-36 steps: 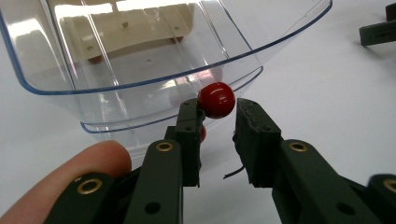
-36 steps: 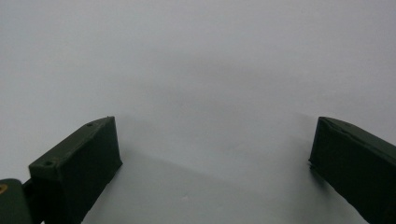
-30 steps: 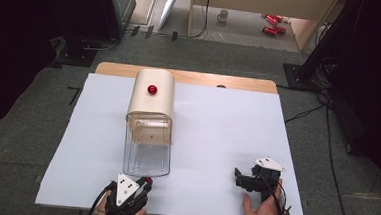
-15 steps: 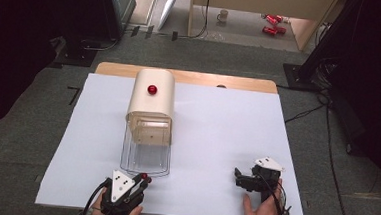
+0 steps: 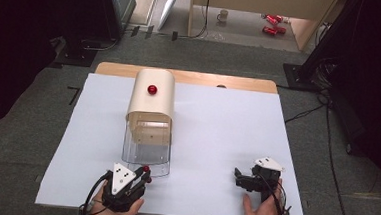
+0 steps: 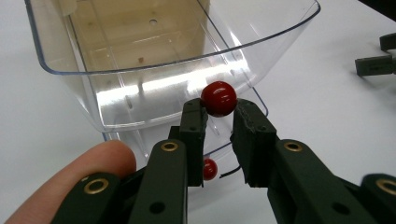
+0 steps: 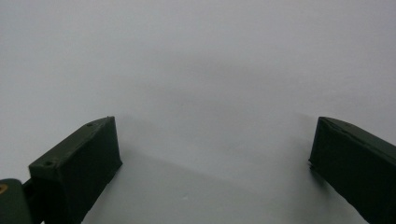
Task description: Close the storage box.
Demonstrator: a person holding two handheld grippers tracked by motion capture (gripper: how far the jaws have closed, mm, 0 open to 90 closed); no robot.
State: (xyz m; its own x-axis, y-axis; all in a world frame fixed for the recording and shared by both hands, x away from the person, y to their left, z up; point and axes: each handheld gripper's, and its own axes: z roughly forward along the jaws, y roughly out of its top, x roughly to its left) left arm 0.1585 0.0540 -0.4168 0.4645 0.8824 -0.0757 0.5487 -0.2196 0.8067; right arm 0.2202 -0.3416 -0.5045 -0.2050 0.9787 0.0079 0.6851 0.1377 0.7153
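The red knob [image 6: 218,98] sits between the tips of the left gripper [image 6: 219,115], whose jaws are closed on it from both sides. This knob belongs to the clear lid [image 6: 154,56] of the bread box [image 5: 150,101]; the lid is swung open toward the near edge of the table, and the knob is at its low front rim. In the left gripper view a small red reflection of it shows below, in the plastic. In the high view the knob [image 5: 146,169] is at the front of the lid [image 5: 146,145], just ahead of the left gripper [image 5: 141,177], near the table's [image 5: 218,119] near edge, left of the middle.

So the knob lies straight ahead of the left jaws, and the box body stands farther back from it, toward the far edge. I judge the coming move must follow the lid's arc, up and back.

The right gripper [image 5: 240,179] rests well apart near the near right corner, its jaws wide open with nothing between them, over bare white surface.
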